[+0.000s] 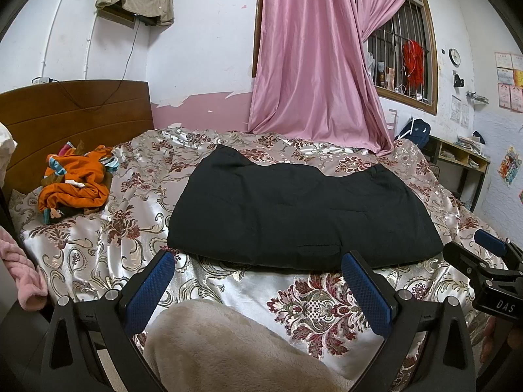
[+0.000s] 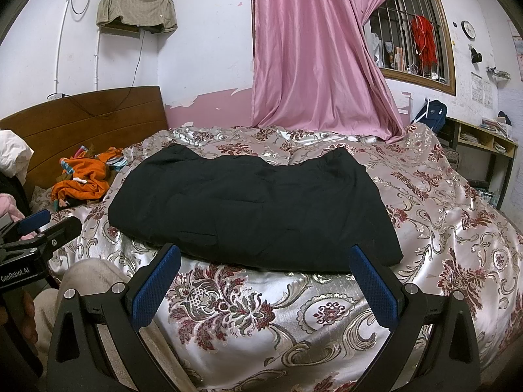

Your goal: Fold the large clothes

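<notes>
Black garment (image 1: 304,209) lying flat, already folded into a broad slab, on the floral bedspread (image 1: 313,307) at mid-bed. Long axis running 9 to 3 o'clock, near edge dead ahead at 12 o'clock of both tools. Left gripper (image 1: 258,281) spread wide, empty, fingers (image 1: 150,290) just short of the near hem. Right gripper (image 2: 266,281) likewise splayed, holding nothing, equally near. Orange clothes (image 1: 75,183) heaped at 10 o'clock, well apart. Probably next: pinching the two near corners together.
</notes>
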